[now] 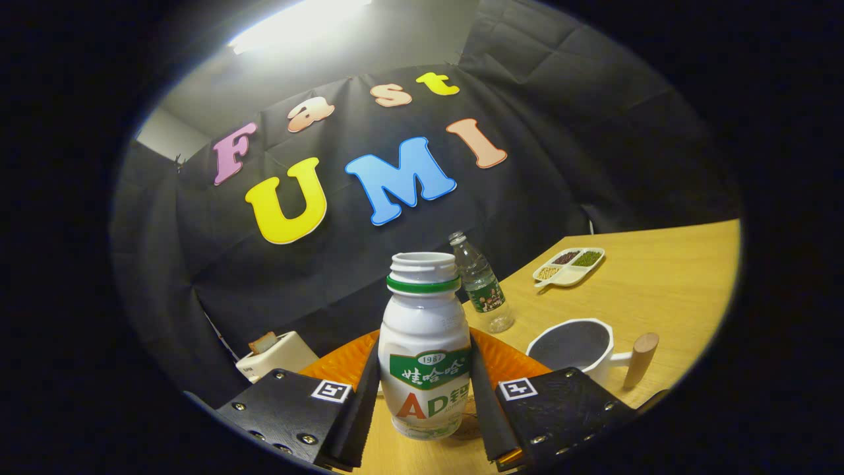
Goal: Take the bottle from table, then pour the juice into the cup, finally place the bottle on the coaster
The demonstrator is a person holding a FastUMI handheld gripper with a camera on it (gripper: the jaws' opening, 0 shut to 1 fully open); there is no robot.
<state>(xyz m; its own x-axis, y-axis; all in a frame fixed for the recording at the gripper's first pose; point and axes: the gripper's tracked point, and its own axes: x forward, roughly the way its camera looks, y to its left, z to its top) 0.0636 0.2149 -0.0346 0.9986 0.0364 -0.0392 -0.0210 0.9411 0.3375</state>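
A white juice bottle [425, 343] with a green neck ring and an uncapped mouth stands upright between my fingers. My gripper [424, 369] is shut on it, one finger pressed against each side of its body. Whether its base rests on the wooden table [666, 297] I cannot tell. Just behind the bottle lies a round orange coaster [511, 363], partly hidden by the bottle and the fingers. To the right, beyond the right finger, a white cup [599, 371] with a dark inside and a wooden peg handle [641, 359] stands on the table.
A clear plastic water bottle [481, 287] stands beyond the coaster. Further back on the right lies a white divided dish [568, 266] holding beans and grains. A white toaster [277, 356] sits off to the left, near the cloth wall.
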